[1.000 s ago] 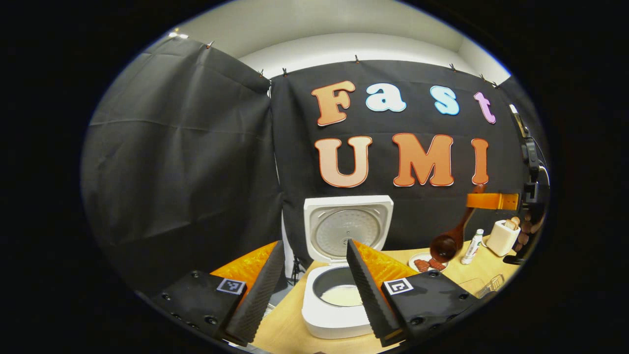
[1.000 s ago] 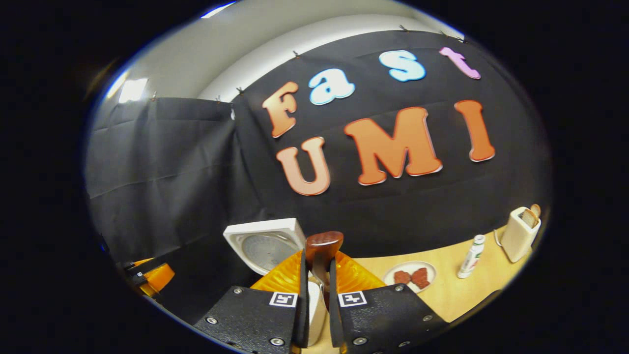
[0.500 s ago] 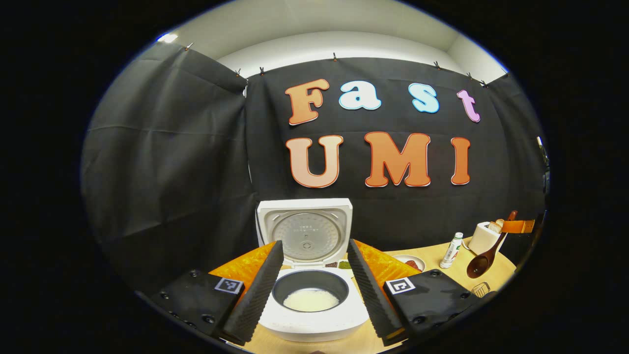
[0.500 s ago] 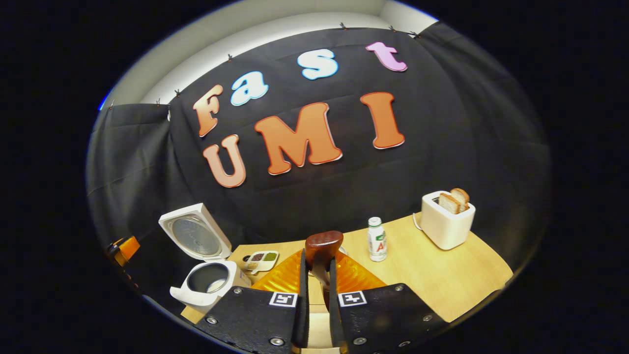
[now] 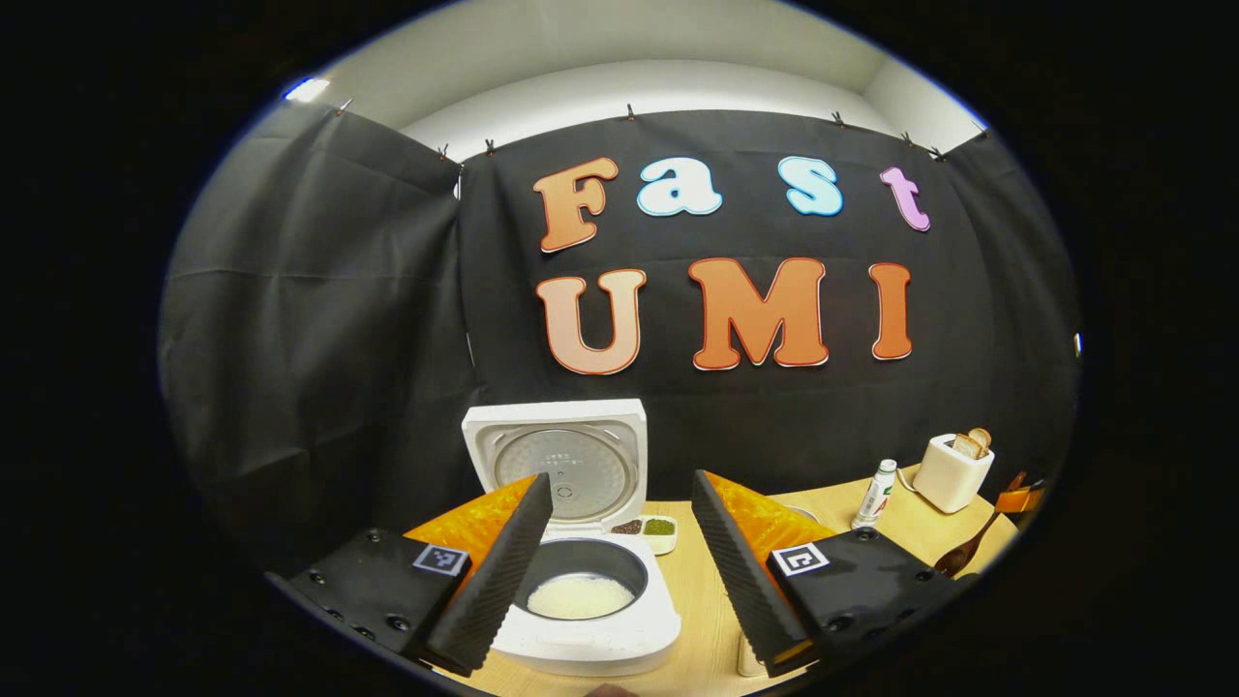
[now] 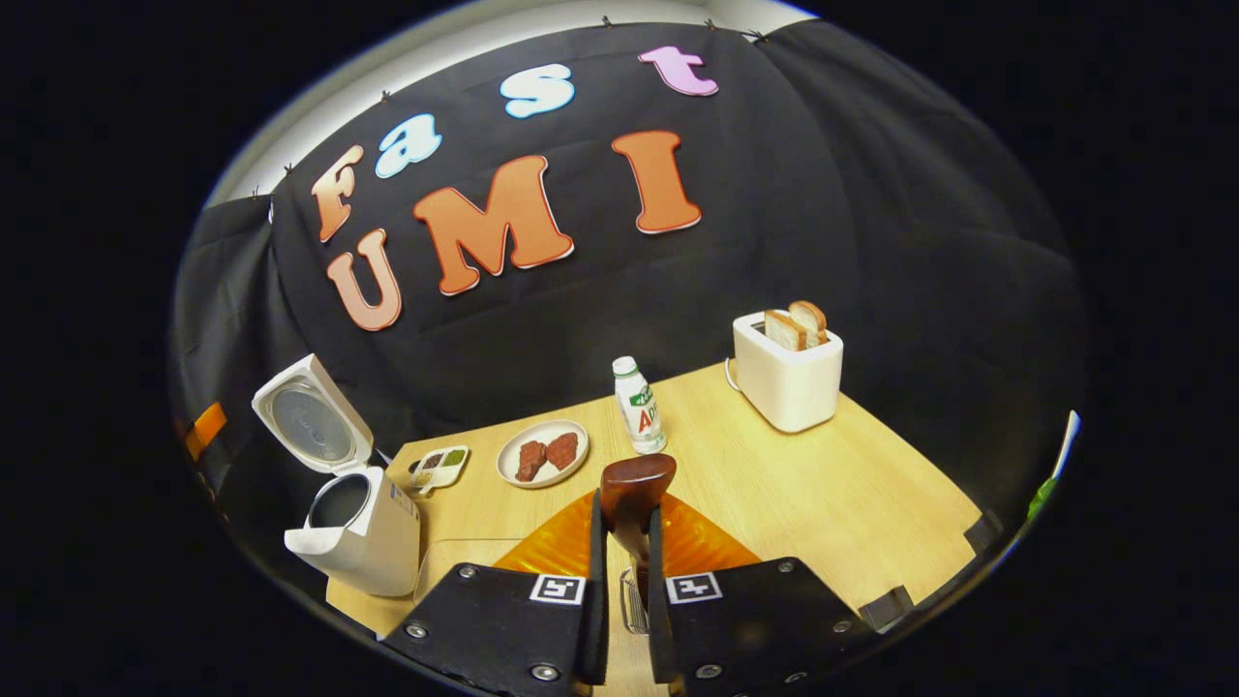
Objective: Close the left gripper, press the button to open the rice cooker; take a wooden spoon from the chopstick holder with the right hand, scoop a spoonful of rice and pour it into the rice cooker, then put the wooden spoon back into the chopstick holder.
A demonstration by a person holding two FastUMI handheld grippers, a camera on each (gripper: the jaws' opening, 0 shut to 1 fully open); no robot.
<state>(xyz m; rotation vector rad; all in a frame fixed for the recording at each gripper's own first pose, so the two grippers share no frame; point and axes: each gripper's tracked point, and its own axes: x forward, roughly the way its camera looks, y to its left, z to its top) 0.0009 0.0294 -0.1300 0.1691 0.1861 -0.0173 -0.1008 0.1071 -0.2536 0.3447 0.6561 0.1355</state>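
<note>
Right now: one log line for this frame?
cooker: rice cooker lid up, rice inside | left gripper: open, empty | right gripper: shut on wooden spoon | stage: spoon not yet in holder

On my feed I see a wooden table (image 6: 823,484). Far right on it stands a white toaster (image 6: 789,378) with two bread slices (image 6: 794,324) poking out. Left of the toaster stands a small white bottle (image 6: 639,407), then a plate (image 6: 542,453) with two dark reddish pieces, then a small divided dish (image 6: 440,465) of seasonings.
</note>
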